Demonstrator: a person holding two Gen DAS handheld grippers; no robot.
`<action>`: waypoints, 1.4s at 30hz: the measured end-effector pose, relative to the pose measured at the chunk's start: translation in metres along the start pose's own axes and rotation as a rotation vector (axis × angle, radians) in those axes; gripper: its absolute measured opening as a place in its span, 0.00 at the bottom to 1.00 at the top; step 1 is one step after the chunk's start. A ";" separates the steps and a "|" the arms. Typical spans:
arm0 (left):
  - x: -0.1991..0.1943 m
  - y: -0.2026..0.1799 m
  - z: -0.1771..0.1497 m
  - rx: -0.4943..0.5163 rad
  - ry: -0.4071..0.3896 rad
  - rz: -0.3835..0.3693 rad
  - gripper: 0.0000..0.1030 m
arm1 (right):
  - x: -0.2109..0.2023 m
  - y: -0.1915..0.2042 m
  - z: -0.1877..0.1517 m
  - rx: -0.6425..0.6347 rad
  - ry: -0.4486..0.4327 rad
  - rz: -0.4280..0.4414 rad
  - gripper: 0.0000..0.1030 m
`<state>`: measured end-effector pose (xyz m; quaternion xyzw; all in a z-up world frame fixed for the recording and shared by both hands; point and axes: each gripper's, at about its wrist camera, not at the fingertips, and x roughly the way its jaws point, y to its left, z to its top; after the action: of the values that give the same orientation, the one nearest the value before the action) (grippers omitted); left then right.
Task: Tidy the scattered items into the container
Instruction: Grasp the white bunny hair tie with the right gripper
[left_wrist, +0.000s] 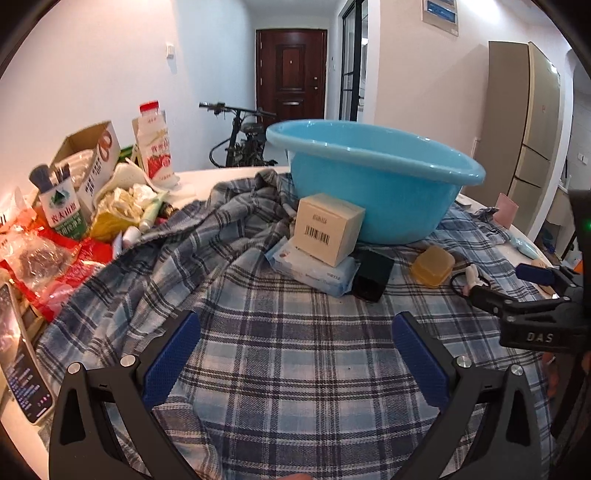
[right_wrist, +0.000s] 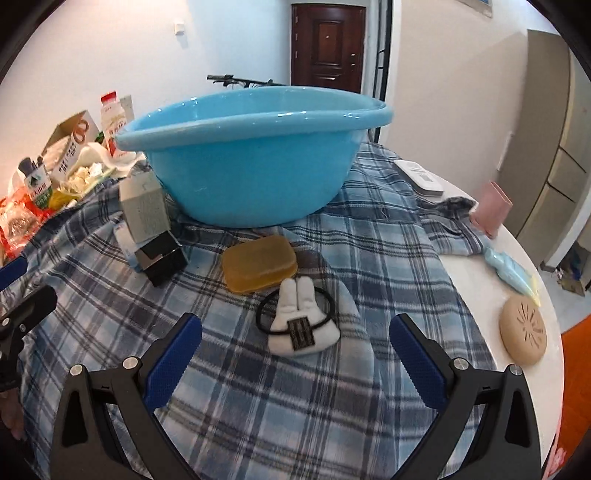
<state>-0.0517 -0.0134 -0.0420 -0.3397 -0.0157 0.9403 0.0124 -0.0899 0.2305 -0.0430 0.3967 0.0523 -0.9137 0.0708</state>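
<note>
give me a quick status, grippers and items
Left gripper open, right gripper open, both empty. Soap bar, hair tie, beige box, black box outside blue basin, on plaid cloth. Nothing blocking.

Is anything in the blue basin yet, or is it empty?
Cannot tell fully. The blue basin stands upright on the plaid cloth; only its upper inner wall shows, bare, with the bottom hidden below the rim.

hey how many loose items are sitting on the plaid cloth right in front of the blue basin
5: beige box atop the wipes pack, black box beside them, amber soap, and bunny hair tie nearest the right gripper. Others may hide behind the blue basin.
</note>
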 end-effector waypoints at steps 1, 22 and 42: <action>0.001 0.001 0.000 0.000 0.004 -0.001 1.00 | 0.005 0.002 0.000 -0.014 0.010 0.005 0.99; 0.008 0.001 -0.002 0.011 0.038 -0.020 1.00 | 0.032 -0.013 -0.005 0.028 0.073 0.052 0.46; 0.007 -0.005 0.017 0.093 0.013 0.004 1.00 | 0.005 -0.019 -0.006 0.071 -0.019 0.123 0.38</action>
<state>-0.0679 -0.0089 -0.0335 -0.3451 0.0287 0.9377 0.0262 -0.0924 0.2500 -0.0503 0.3926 -0.0052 -0.9127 0.1132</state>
